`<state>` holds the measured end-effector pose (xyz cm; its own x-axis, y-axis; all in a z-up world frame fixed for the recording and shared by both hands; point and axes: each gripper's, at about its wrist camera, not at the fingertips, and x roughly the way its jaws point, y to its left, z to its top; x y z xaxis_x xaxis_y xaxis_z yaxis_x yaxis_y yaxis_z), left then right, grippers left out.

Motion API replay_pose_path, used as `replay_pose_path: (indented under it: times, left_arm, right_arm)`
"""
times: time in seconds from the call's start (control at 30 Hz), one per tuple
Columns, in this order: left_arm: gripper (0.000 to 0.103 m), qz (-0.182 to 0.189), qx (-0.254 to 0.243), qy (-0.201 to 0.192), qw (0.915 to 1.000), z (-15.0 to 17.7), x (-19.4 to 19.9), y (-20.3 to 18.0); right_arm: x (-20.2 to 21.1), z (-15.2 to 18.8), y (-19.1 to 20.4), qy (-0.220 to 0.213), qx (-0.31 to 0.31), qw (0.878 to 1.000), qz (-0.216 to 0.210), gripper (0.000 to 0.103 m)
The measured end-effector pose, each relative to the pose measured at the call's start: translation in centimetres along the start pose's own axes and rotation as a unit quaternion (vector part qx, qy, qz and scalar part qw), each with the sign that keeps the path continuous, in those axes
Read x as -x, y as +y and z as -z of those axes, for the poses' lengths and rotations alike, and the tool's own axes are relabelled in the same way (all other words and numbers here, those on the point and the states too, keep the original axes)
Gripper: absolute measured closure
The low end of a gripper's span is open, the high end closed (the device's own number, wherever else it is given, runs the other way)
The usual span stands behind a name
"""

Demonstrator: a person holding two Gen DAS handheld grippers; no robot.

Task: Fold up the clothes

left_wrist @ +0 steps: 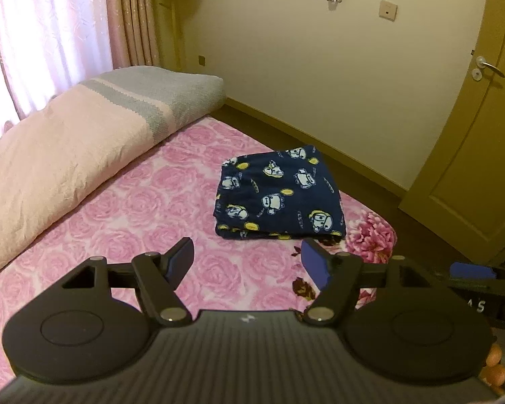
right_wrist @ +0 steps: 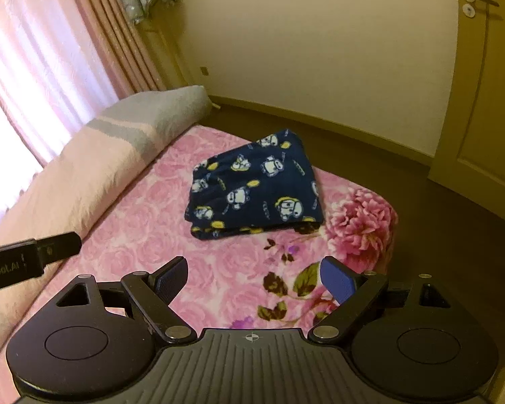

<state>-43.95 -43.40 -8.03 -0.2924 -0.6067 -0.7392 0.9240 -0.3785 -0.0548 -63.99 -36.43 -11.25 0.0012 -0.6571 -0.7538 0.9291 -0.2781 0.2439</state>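
Note:
A navy garment with white cartoon figures and yellow spots (left_wrist: 277,193) (right_wrist: 254,187) lies folded into a compact rectangle on the pink floral bedspread (left_wrist: 158,208) (right_wrist: 151,222), near the bed's far corner. My left gripper (left_wrist: 249,262) hovers above the spread, short of the garment's near edge, open and holding nothing. My right gripper (right_wrist: 254,277) is open too, also short of the garment and clear of it. In the right wrist view the left gripper's body (right_wrist: 30,257) shows at the left edge; in the left wrist view the right gripper's finger (left_wrist: 473,271) pokes in from the right.
A rolled pink and grey quilt (left_wrist: 84,141) (right_wrist: 118,148) runs along the bed's left side under pink curtains (left_wrist: 50,33). Beyond the bed's corner are dark floor (left_wrist: 353,161), a cream wall and a door (left_wrist: 471,134) with a lever handle.

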Motion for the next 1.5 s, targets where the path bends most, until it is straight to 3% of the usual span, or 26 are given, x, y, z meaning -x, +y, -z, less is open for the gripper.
replay_pose_path:
  times: [0.73,1.5]
  left_arm:
    - [0.036,-0.023,0.004,0.067,0.9975,1.0,-4.2,-2.8]
    - [0.036,-0.035,-0.004,0.091,0.9952,-0.7,-8.7,-3.2]
  right_arm:
    - [-4.3,0.4,-2.2,0.09,0.032,0.995,0.018,0.015]
    - [-9.4,-2.6,-2.5,0.13,0.06,0.989,0.028,0.015]
